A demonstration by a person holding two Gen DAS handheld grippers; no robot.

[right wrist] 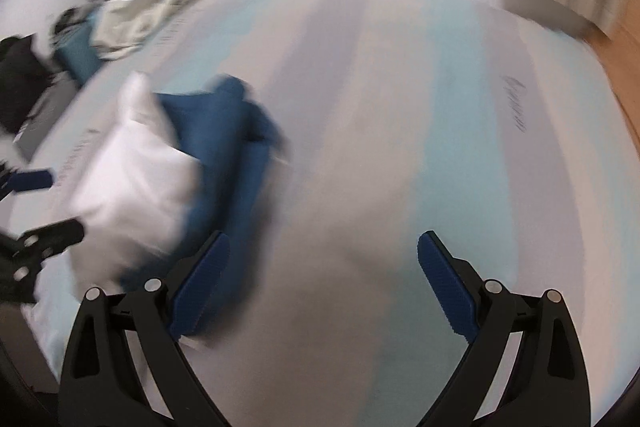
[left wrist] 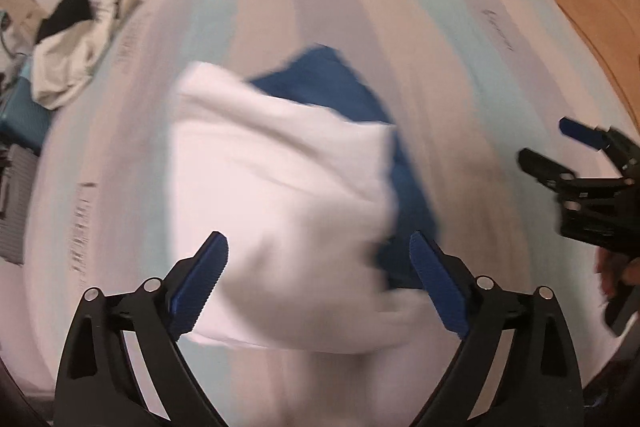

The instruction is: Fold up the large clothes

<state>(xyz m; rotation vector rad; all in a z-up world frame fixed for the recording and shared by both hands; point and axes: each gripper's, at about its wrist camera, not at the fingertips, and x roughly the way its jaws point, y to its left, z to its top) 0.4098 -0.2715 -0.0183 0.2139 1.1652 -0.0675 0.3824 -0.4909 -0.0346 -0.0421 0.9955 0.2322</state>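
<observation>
Left gripper gapes over the white cloth; right gripper, also open, faces bare bed.

Right gripper fingers apart (empty); blurred, seemingly folded white-blue garment left.

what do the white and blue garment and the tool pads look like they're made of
Garment: soft matte fabric, white over blue, judging by its slumped folds; blur hides the weave. Left tool pads: blue, ridged, matte, likely rubber or plastic, on black plastic-looking arms.
</observation>
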